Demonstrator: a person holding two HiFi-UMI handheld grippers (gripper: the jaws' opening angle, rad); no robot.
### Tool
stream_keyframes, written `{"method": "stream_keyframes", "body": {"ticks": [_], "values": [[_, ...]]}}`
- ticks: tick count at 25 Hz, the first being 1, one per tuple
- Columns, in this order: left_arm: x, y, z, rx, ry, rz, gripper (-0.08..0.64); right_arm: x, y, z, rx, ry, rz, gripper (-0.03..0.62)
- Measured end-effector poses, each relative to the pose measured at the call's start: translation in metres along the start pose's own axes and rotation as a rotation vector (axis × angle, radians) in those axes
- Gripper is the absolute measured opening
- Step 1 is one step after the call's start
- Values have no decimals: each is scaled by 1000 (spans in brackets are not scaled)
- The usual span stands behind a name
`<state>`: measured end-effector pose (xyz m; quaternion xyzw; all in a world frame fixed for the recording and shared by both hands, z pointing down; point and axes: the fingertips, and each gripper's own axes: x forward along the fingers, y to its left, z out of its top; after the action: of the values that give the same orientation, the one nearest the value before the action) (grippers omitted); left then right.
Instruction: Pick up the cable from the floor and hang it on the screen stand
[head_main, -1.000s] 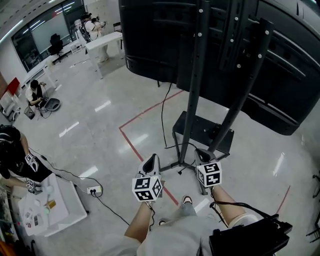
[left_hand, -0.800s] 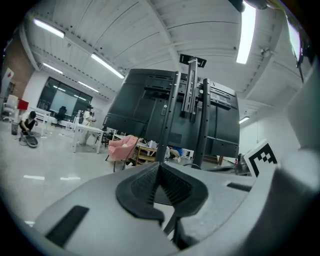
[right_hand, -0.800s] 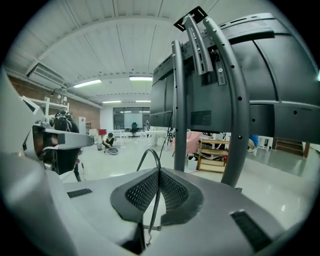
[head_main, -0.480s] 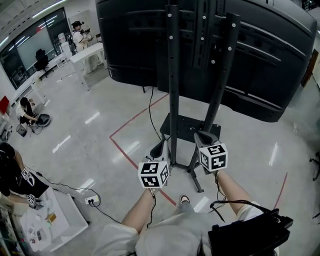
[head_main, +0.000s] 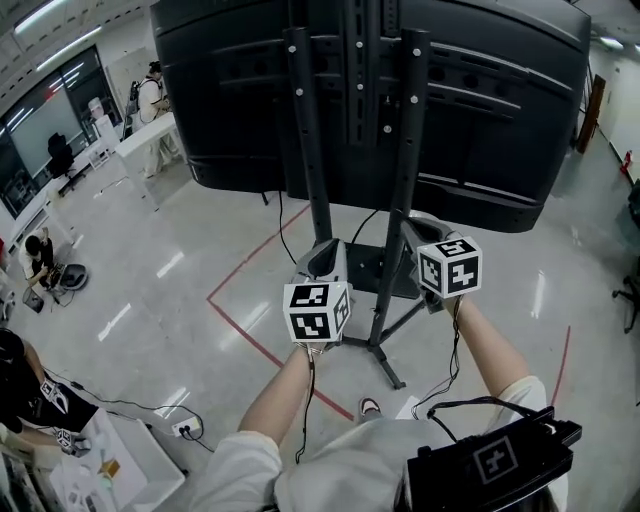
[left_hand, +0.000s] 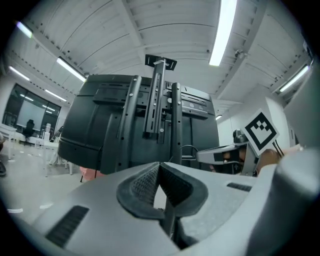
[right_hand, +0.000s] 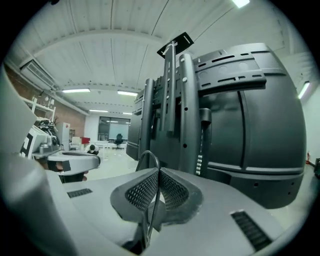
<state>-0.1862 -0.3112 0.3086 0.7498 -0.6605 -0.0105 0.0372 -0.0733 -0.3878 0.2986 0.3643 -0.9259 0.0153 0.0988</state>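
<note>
Right gripper (head_main: 416, 226) higher, beside screen stand (head_main: 404, 140)

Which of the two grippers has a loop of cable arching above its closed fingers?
The right gripper: the cable forms a thin arch above its fingers. Nothing shows above the left gripper fingers.

The screen (head_main: 480, 110) and stand (head_main: 308, 140) are black. The floor (head_main: 150, 300) is glossy pale grey, crossed by red lines (head_main: 250, 333). The left claw (head_main: 325, 262) and right claw (head_main: 420, 228) are grey, with dark dotted pads (right_hand: 142, 192) and black-and-white chequered cubes (head_main: 318, 310). The cable (right_hand: 151, 212) is black.
</note>
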Motion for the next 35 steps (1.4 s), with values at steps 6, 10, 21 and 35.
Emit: {"method": "stream_keyframes", "body": {"ticks": [6, 10, 21, 35], "values": [[36, -20, 47, -10, -26, -83, 3, -9, -30, 60, -43, -43, -61, 22], [51, -22, 79, 34, -47, -100, 3, -15, -42, 94, -68, -74, -90, 23], [76, -30, 179, 107, -151, -156, 3, -25, -76, 208, -58, -194, -138, 22], [98, -40, 278, 143, -249, -194, 3, -29, -86, 316, -165, -245, -169, 21]]}}
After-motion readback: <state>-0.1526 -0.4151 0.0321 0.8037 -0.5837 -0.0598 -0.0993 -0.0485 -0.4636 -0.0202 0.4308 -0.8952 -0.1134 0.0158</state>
